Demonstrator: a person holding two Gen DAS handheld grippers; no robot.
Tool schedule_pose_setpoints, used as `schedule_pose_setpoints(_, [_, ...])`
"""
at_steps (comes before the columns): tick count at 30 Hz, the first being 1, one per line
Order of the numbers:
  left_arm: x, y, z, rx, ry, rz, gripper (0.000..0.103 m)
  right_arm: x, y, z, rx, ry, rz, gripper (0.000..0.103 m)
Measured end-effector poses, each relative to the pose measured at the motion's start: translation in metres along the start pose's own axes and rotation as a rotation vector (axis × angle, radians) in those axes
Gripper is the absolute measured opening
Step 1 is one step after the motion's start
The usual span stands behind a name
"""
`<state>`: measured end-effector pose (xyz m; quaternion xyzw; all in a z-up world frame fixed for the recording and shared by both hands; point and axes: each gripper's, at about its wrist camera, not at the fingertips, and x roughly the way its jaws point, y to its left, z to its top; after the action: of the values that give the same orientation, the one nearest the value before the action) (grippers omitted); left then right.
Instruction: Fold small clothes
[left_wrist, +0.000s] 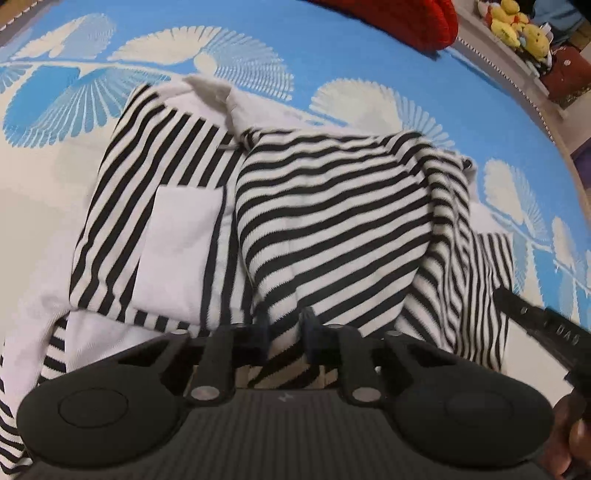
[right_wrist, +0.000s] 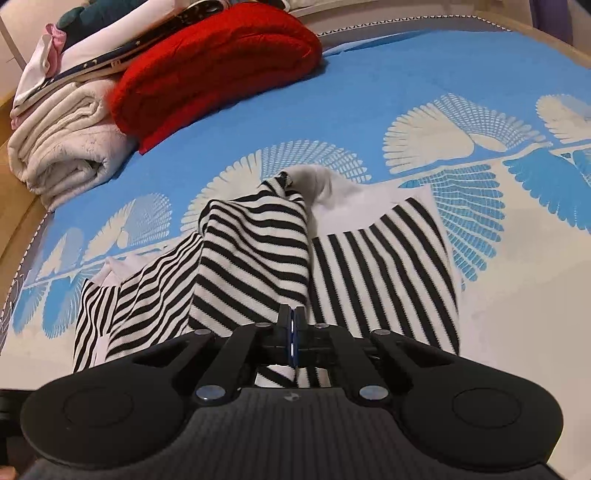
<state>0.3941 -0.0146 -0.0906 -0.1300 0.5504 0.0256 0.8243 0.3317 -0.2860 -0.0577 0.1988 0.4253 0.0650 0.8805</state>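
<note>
A black-and-white striped garment (left_wrist: 332, 221) with a white pocket (left_wrist: 181, 251) lies partly folded on the blue patterned bedsheet (left_wrist: 332, 55). My left gripper (left_wrist: 285, 325) is at its near edge, and a fold of striped cloth is pinched between the narrow jaws. From the right edge of that view, a black finger (left_wrist: 532, 317) of the other gripper reaches to the garment's right side. In the right wrist view the striped garment (right_wrist: 251, 266) runs away from me. My right gripper (right_wrist: 294, 321) is shut at its near hem, blue pads together, and striped cloth shows just behind them.
A folded red blanket (right_wrist: 221, 66), a rolled cream towel (right_wrist: 62, 147) and stacked clothes (right_wrist: 92, 37) sit at the bed's far left corner. Yellow plush toys (left_wrist: 517, 26) stand on a shelf beyond the bed. A wooden bed frame (right_wrist: 22, 236) borders the left. A hand (left_wrist: 569, 443) shows bottom right.
</note>
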Motion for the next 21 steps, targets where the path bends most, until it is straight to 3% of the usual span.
schedule_pose_setpoints(3, [-0.007,-0.006,0.003,-0.013,-0.038,-0.005,0.002,-0.003,-0.007,0.001,0.017,-0.006,-0.002,0.0])
schedule_pose_setpoints(11, [-0.025,0.001,0.018,-0.073,-0.13,-0.045,0.002,-0.022,-0.02,0.009,0.061,-0.088,0.036,0.0])
schedule_pose_setpoints(12, [-0.032,0.005,0.02,-0.104,-0.165,-0.061,0.002,-0.028,-0.023,0.011,0.086,-0.126,0.053,0.0])
schedule_pose_setpoints(14, [-0.059,0.012,0.024,-0.139,-0.322,-0.089,0.001,-0.051,-0.029,0.016,0.158,-0.262,0.126,0.0])
schedule_pose_setpoints(15, [-0.079,0.013,0.026,-0.123,-0.429,-0.123,0.001,-0.064,-0.029,0.018,0.167,-0.337,0.17,0.0])
schedule_pose_setpoints(17, [-0.1,0.017,0.029,-0.109,-0.524,-0.164,0.001,-0.092,-0.025,0.019,0.124,-0.48,0.223,0.0])
schedule_pose_setpoints(19, [-0.099,0.029,0.032,-0.141,-0.498,-0.195,0.002,-0.097,-0.027,0.018,0.148,-0.465,0.233,0.0])
schedule_pose_setpoints(21, [-0.079,0.051,0.036,-0.227,-0.364,-0.186,0.001,-0.08,-0.031,0.014,0.185,-0.324,0.181,0.0])
